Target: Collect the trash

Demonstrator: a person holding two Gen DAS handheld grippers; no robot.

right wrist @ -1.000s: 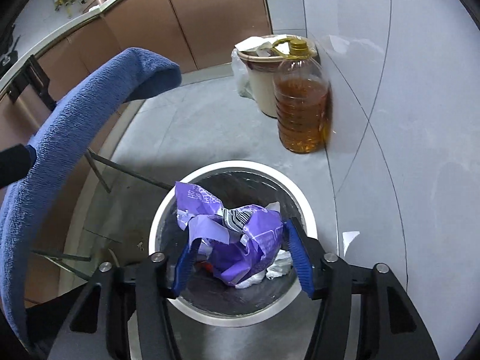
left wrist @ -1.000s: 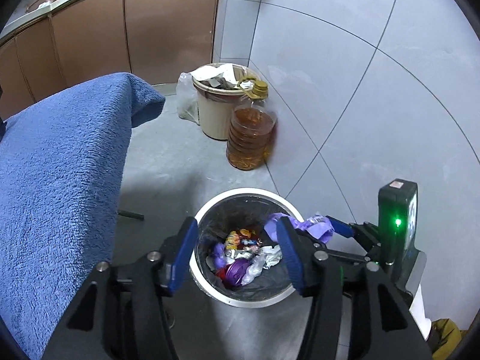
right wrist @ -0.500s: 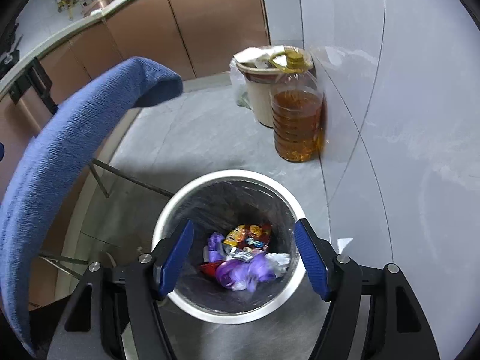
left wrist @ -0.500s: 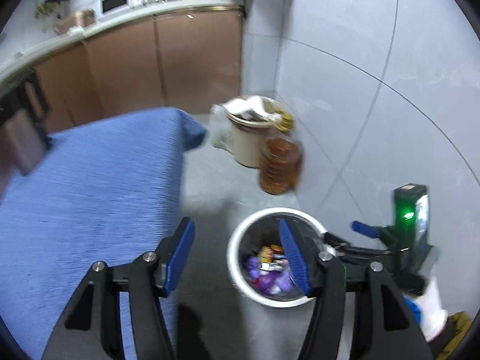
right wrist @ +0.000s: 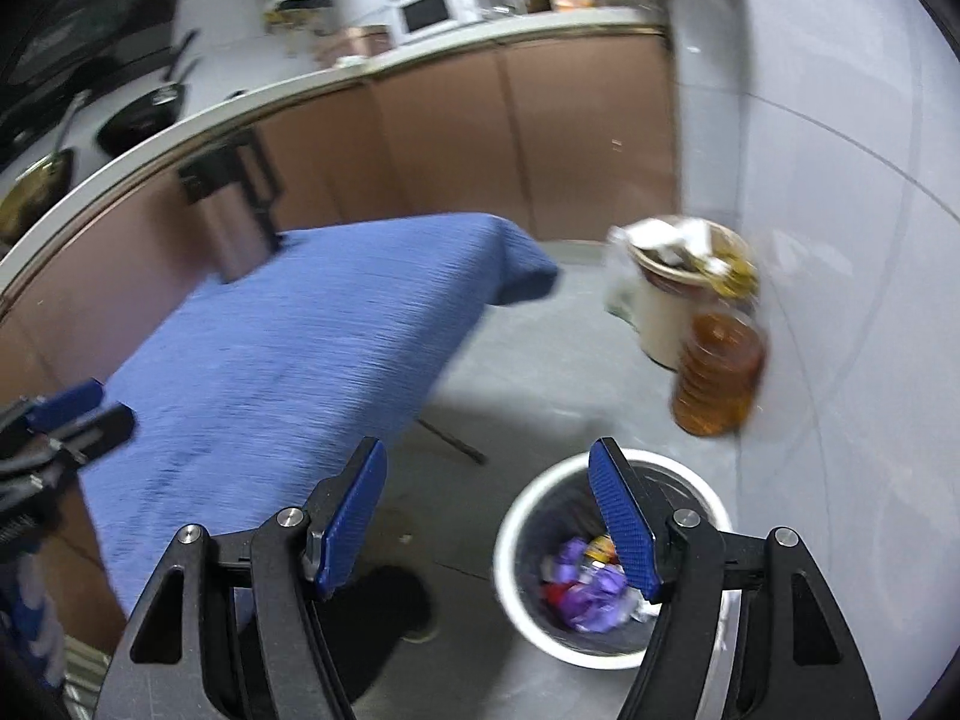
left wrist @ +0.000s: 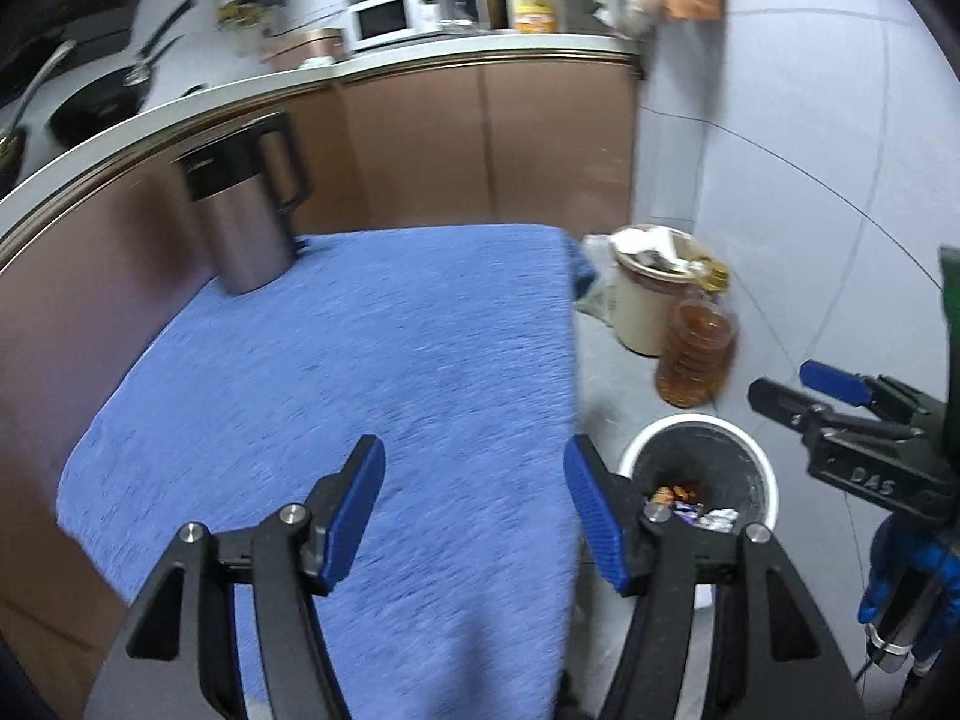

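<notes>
The white-rimmed waste bin (left wrist: 699,423) (right wrist: 510,540) stands on the floor by the wall. In it lie crumpled wrappers (left wrist: 684,504), with a purple wrapper (right wrist: 594,594) on top. My left gripper (left wrist: 474,450) hangs over the blue-covered table, left of the bin. Its jaws are opening, with nothing between them. My right gripper (right wrist: 487,450) is above the floor just left of the bin, open and empty. It also shows at the right edge of the left wrist view, as right gripper (left wrist: 840,387). At the left edge of the right wrist view is the left gripper (right wrist: 66,408).
A blue towel-covered table (left wrist: 390,360) (right wrist: 300,330) carries a steel kettle (left wrist: 246,210) at its far corner. A full beige bin (left wrist: 642,312) and an oil bottle (left wrist: 696,360) stand against the grey wall. Brown cabinets and a cluttered counter run along the back.
The purple wrapper left the right gripper and lies in the bin. Both grippers rose and drew back from the bin, the left swinging over the blue table.
</notes>
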